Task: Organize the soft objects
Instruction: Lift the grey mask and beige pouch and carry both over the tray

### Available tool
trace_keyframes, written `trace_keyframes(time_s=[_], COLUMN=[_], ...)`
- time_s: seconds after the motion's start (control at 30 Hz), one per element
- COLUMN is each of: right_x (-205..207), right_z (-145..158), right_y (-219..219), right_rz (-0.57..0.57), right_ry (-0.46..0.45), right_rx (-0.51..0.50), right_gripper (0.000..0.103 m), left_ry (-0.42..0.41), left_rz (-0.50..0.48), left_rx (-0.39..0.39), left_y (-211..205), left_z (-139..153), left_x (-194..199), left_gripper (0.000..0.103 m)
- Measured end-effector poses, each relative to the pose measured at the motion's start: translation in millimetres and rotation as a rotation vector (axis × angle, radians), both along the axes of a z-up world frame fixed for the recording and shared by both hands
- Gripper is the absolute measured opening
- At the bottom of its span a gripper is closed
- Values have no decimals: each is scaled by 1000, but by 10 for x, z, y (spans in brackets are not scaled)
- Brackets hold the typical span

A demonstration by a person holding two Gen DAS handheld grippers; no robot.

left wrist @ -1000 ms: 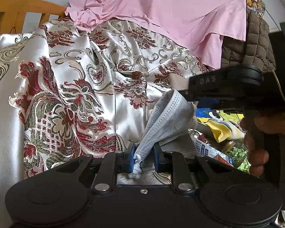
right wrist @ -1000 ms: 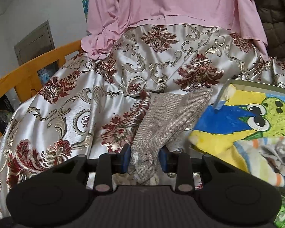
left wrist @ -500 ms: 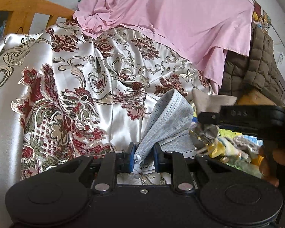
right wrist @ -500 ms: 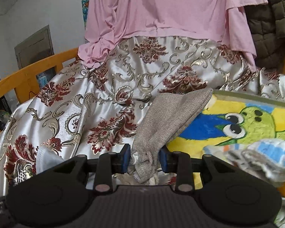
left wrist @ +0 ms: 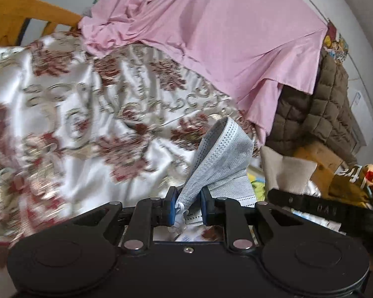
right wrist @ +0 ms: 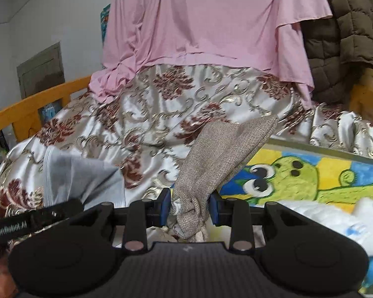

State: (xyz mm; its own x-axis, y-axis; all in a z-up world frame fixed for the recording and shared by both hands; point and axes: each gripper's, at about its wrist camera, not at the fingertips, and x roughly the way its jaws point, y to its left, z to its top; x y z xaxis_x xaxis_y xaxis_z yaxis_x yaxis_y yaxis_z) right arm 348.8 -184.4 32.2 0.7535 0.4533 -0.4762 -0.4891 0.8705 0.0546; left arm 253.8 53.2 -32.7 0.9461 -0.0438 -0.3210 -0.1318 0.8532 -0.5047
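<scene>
My left gripper (left wrist: 186, 208) is shut on a pale blue face mask (left wrist: 221, 156), which stands up from the jaws above the brocade cloth (left wrist: 87, 114). My right gripper (right wrist: 189, 207) is shut on a beige woven pouch (right wrist: 218, 159), held up over the edge of a cartoon frog picture (right wrist: 298, 176). The mask also shows in the right wrist view (right wrist: 79, 176) at the lower left. The pouch also shows in the left wrist view (left wrist: 286, 171), above the right gripper's black body (left wrist: 320, 208).
A pink garment (right wrist: 211, 17) hangs at the back over the brocade. A brown quilted jacket (right wrist: 340, 32) lies at the right. A yellow wooden rail (right wrist: 29, 111) runs along the left. White and blue soft items (right wrist: 340, 223) lie on the frog picture.
Both grippers have lifted and moved, still shut on the mask and the pouch. The right gripper has dropped lower in the left view; the mask has come into the right view.
</scene>
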Motion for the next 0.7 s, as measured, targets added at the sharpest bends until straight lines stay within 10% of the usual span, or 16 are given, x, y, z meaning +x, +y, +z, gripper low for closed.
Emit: trace_keyframes(time_s=[0.33,0.7], right_x=[457,645], right_z=[37,-93], right_y=[-422,-702], right_rz=[-76,-154], right_ry=[5,70], right_rx=[48,89], right_gripper=[36,39], left_ry=[-21,155], left_rz=[-110,-216], left_rx=[40,35], left_y=[-421,-742], left_z=[252,102], left_x=[893,1453], left_gripper=[21,21])
